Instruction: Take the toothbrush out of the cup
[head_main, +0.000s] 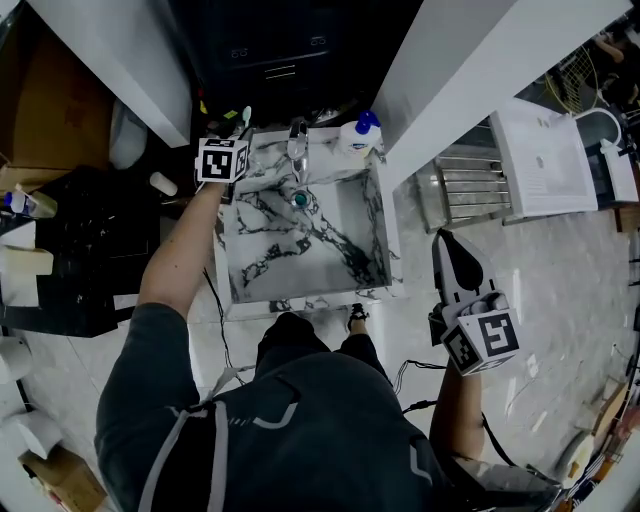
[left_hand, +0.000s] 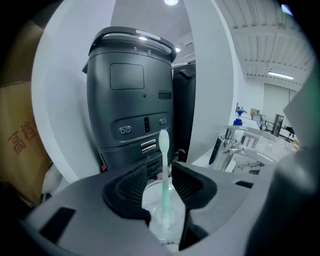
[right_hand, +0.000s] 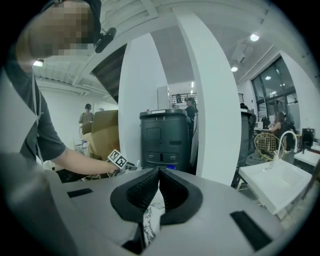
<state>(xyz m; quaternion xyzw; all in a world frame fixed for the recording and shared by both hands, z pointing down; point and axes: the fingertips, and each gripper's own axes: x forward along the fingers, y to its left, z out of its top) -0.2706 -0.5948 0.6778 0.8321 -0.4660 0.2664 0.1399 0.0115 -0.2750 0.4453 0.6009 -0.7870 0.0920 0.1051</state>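
- Toothbrush (left_hand: 163, 150) stands upright in the clear cup (left_hand: 161, 227), at the back-left corner of the marble sink (head_main: 378, 230).
- Left gripper (left_hand: 160, 174): jaws apart, flanking the handle, apparently not touching it.
- Judgement: close squarely and lift straight up, or the cup may tip.
- Right gripper (right_hand: 156, 182): jaws together and empty, well right of the sink.
- Pale floor (head_main: 560, 290); white pillars behind the sink.

red chinese chars, 1st looks like "高", 2nd unclear, on the cardboard box (left_hand: 20, 145); small pale digits "3" & "8" on top of the black machine (left_hand: 131, 95); nothing else legible.
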